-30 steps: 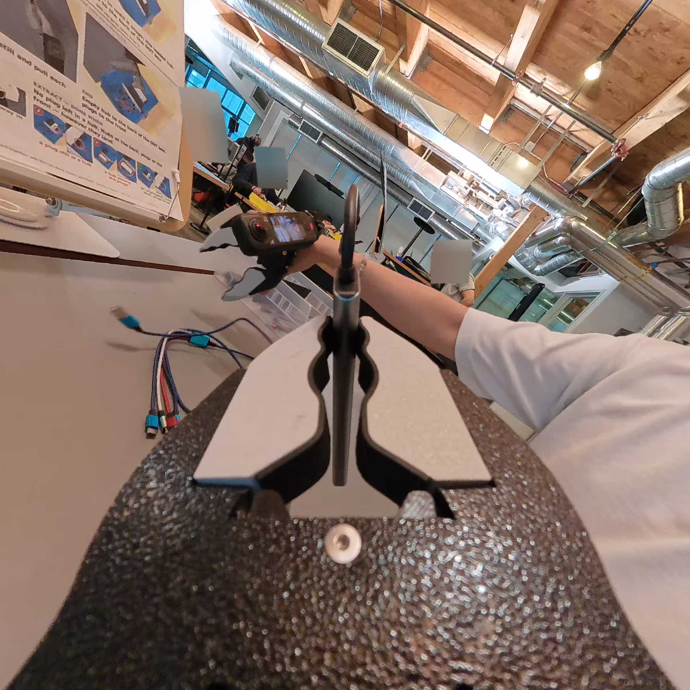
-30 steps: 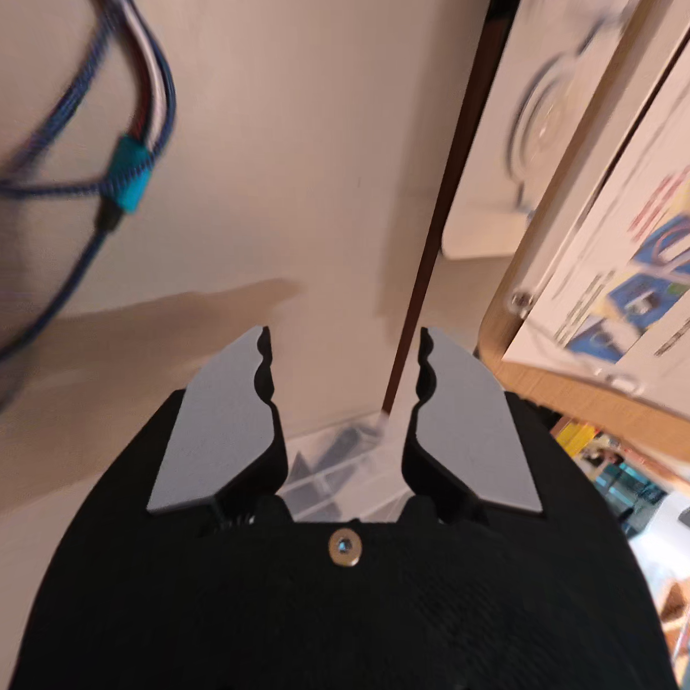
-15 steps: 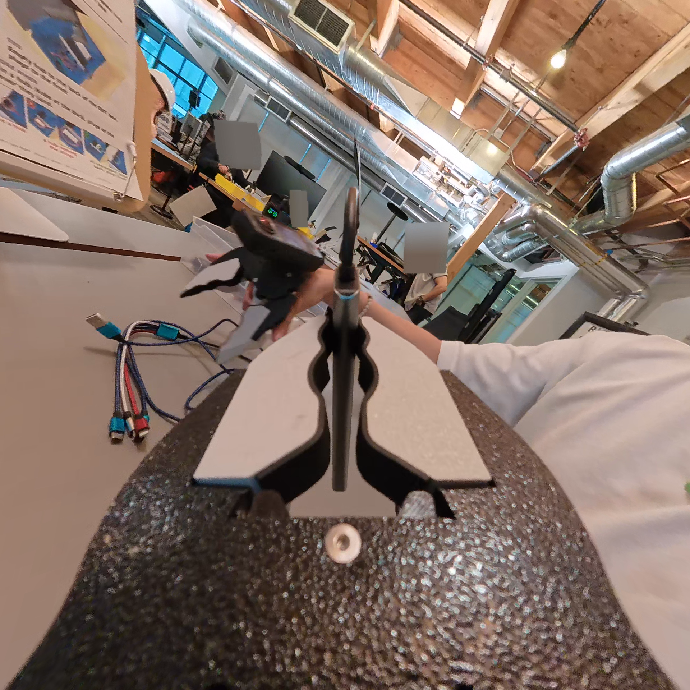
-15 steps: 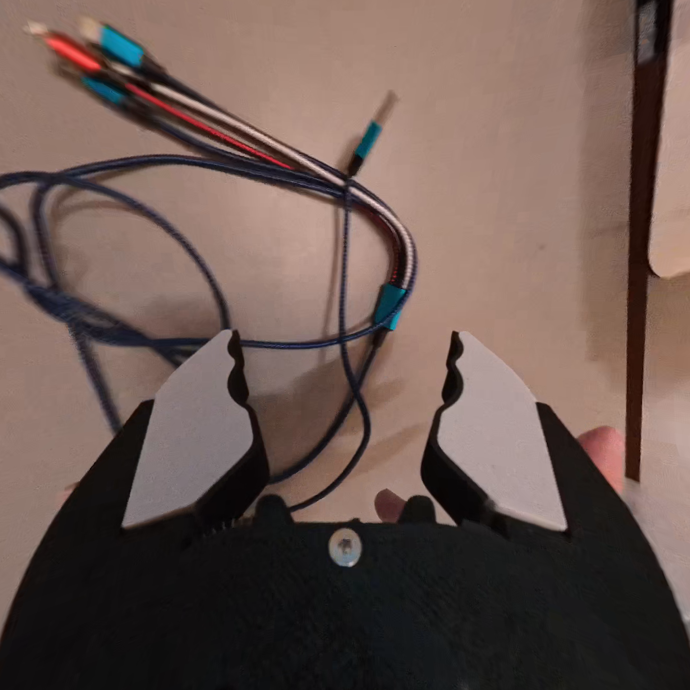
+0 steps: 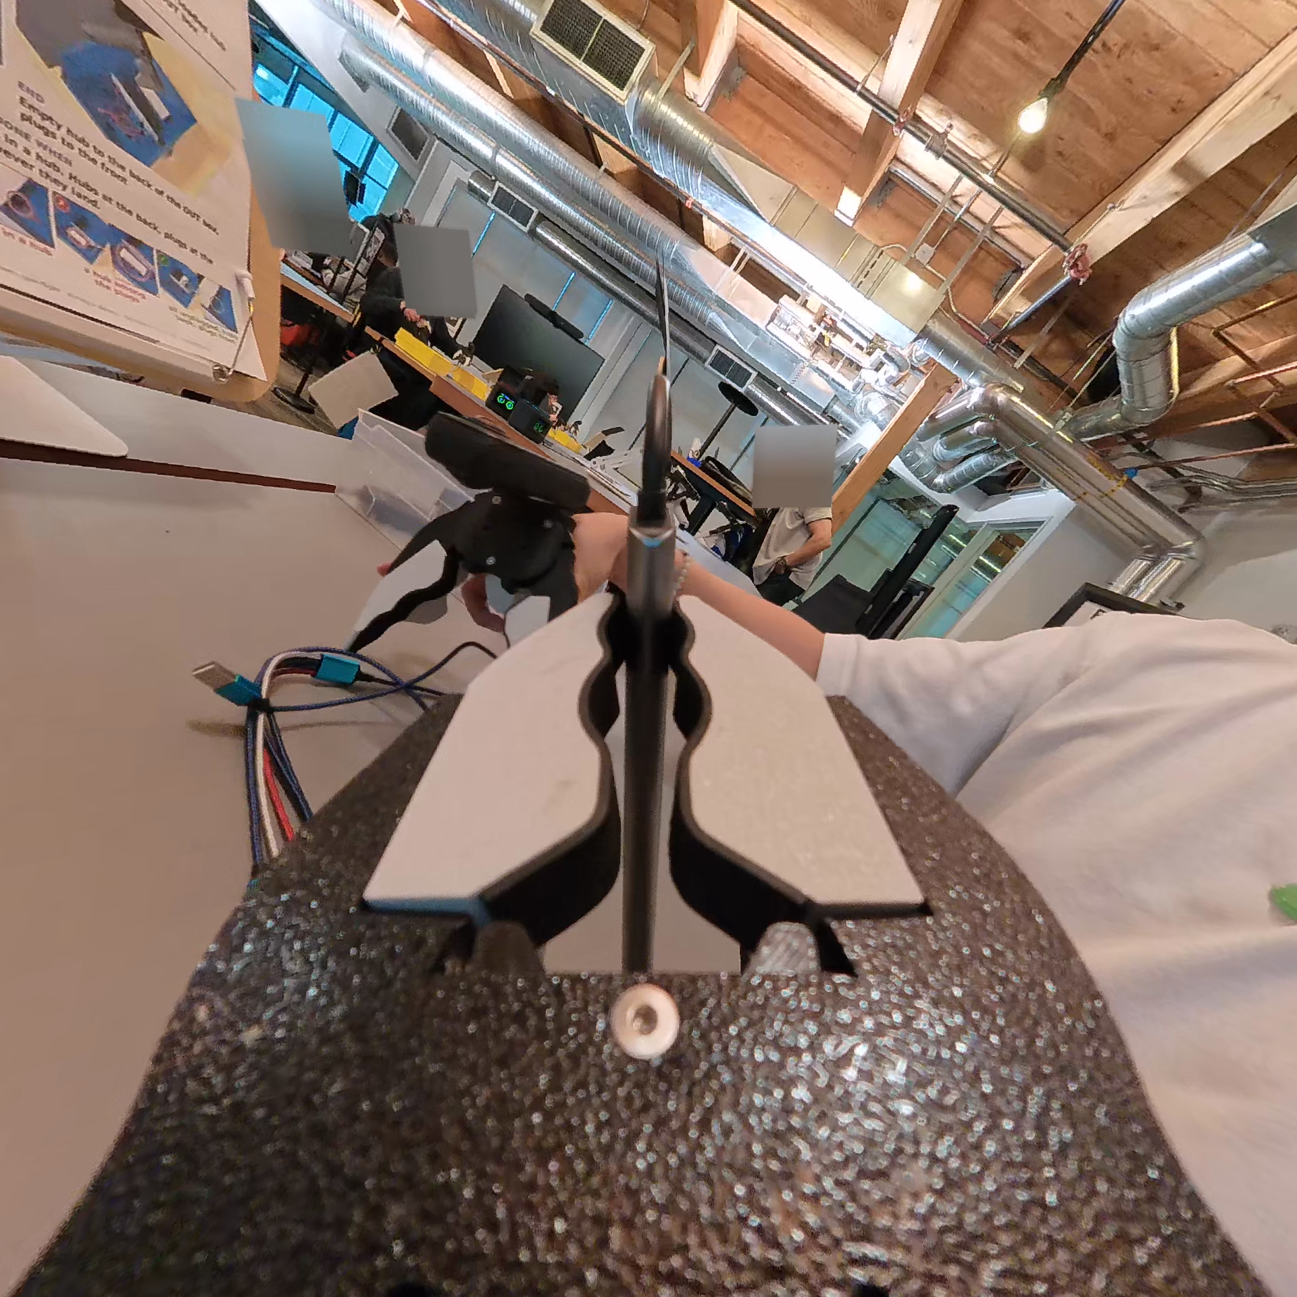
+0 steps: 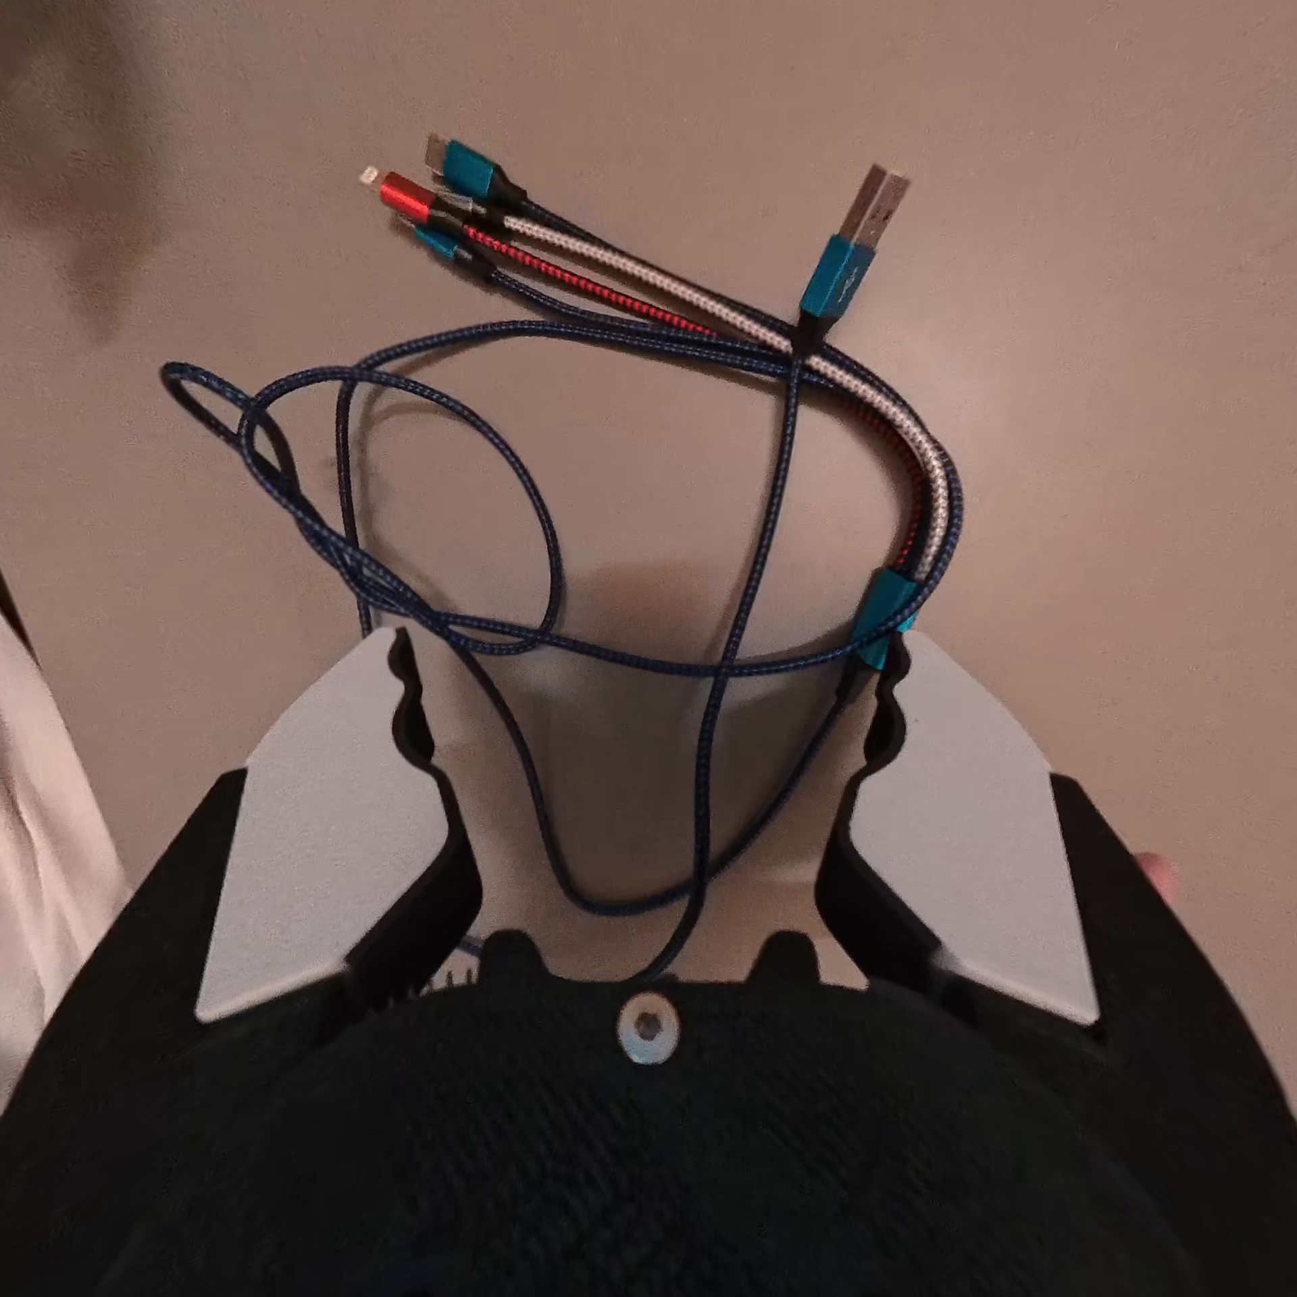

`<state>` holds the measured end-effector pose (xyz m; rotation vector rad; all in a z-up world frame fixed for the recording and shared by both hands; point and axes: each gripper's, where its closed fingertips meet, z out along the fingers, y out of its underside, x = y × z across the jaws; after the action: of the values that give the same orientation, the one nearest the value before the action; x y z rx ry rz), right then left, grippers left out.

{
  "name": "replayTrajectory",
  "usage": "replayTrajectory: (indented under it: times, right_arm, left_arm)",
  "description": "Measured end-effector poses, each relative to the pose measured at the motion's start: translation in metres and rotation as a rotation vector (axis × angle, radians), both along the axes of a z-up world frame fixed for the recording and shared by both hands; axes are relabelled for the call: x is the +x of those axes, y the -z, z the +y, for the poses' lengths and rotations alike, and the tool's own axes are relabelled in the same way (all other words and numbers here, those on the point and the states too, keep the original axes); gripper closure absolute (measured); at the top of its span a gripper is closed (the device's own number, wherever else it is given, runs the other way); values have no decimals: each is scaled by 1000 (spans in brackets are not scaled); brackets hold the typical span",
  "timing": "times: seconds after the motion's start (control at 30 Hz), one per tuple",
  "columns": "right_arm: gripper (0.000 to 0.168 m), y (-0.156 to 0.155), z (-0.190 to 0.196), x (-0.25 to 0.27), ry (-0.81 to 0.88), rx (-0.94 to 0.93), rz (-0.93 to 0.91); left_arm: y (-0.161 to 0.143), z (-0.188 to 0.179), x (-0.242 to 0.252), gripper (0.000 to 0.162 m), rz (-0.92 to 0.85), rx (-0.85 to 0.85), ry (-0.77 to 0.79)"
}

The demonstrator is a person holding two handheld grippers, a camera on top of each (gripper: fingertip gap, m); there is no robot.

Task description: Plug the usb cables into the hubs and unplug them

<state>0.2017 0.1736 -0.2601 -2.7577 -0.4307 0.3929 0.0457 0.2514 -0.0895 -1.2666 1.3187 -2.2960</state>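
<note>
**Cable bundle limp on the table, hub held edge-on**

Cable (image 5: 281, 702) first, from the left wrist view: the braided multi-lead cord lies loose on the beige table (image 5: 105, 632), its flat metal plug (image 5: 221, 681) pointing away from the camera. The left gripper (image 5: 649, 632) has its jaws closed hard on a thin dark slab, seen edge-on and standing upright, which I take to be the hub (image 5: 642, 772). Beyond it the right gripper (image 5: 449, 603) hovers just above the cord.

Right wrist view: the right gripper (image 6: 649, 660) looks straight down with jaws wide apart, loops of cord passing between them. The teal splitter sleeve (image 6: 884, 617) lies just beside the right fingertip. The teal-collared plug (image 6: 842, 274) rests farther ahead, near the small red and teal tips (image 6: 435, 193).

Judging by its slack loops, the cord is light and floppy and gives no purchase. The stiff teal collar behind the metal tongue looks the better hold, keeping the tongue free for insertion.
</note>
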Motion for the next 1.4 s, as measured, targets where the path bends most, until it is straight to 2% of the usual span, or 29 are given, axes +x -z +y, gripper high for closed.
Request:
replayTrajectory:
  times: [0.07, 0.17, 0.27, 0.47, 0.5, 0.63, 0.67, 0.7, 0.77, 0.87, 1.0, 1.1, 1.17, 1.27, 1.3, 1.33, 1.37, 1.4]
  right_arm:
    - [41, 5, -4, -8, -28, -17, -44]
    - [23, 22, -8, -12, -79, -39, -190]
    - [22, 34, -12, -7, -140, -61, -376]
    - [28, 33, -9, -9, -145, -35, -368]
    - [34, 31, -8, -8, -130, -28, -371]
    - [89, 30, -13, -23, -160, -52, -261]
    - [93, 29, -12, -24, -156, -35, -251]
    - [107, 28, -10, -25, -151, -15, -243]
    - [158, 27, -6, -31, -191, 45, -231]
    - [165, 27, -3, -34, -214, 105, -270]
    - [166, 22, -4, -35, -256, 112, -316]
    - [166, -5, -2, -38, -205, 145, -206]
    - [166, -19, 6, -25, -160, 192, -196]
    - [163, -19, 18, -14, -119, 200, -151]
    - [152, -17, 25, -7, -98, 219, -183]
    - [123, -14, 33, 0, -80, 225, -208]
    - [104, -12, 42, 6, -57, 233, -235]
    - [101, -8, 47, 8, -68, 223, -249]
  left_arm:
    - [1, 1, 1, 153, 4, -9, -1]
    - [2, -1, 2, 153, 8, -10, 5]
    - [1, -3, 1, 152, 8, -3, 12]
    - [0, -6, 1, 153, 4, 2, 14]
    - [-1, -6, 1, 153, 2, 0, 14]
    - [-4, -4, -1, 152, -14, -20, 12]
    - [-5, -2, -2, 153, -16, -23, 7]
    - [-6, -1, -2, 153, -18, -22, 3]
    - [-7, 0, -4, 153, -20, -15, -5]
    - [-8, 0, -6, 153, -22, -9, -10]
    - [-11, -1, -8, 153, -32, -5, -8]
    - [-14, 2, -11, 153, -43, -4, -21]
    - [-16, 4, -13, 153, -52, -10, -27]
    - [-16, 6, -13, 152, -55, -17, -25]
    - [-16, 5, -12, 152, -54, -19, -22]
    - [-15, 5, -12, 152, -54, -19, -19]
    - [-15, 4, -12, 152, -53, -17, -17]
    - [-15, 3, -12, 152, -53, -14, -14]
